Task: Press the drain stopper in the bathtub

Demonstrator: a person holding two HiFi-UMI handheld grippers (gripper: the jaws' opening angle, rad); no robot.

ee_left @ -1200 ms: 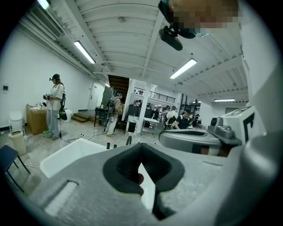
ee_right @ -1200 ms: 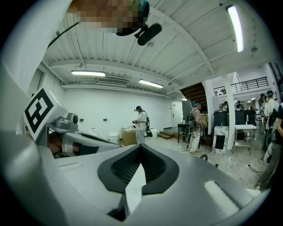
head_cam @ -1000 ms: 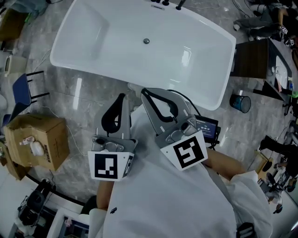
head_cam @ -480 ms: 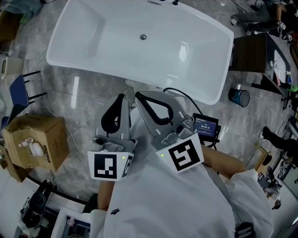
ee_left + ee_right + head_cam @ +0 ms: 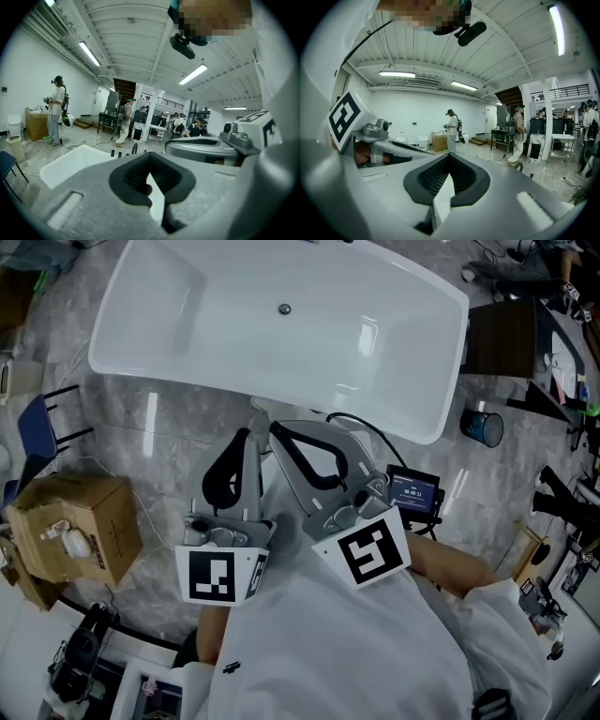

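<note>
L gripper [image 5: 247, 433], R gripper [image 5: 278, 431]: jaws together, empty, near bathtub [image 5: 281, 396] rim; drain stopper [image 5: 284, 308] mid-tub prob rigid, slick – press centre

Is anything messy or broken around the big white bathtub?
Nothing stands out. The bathtub is empty and looks unmarked. The drain stopper sits in its floor. The left hand-held gripper and right hand-held gripper are shut, outside the tub.

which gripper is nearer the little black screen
The right gripper, the slanted one; the screen sits just beside its marker cube. The left gripper points straight ahead, farther off.
</note>
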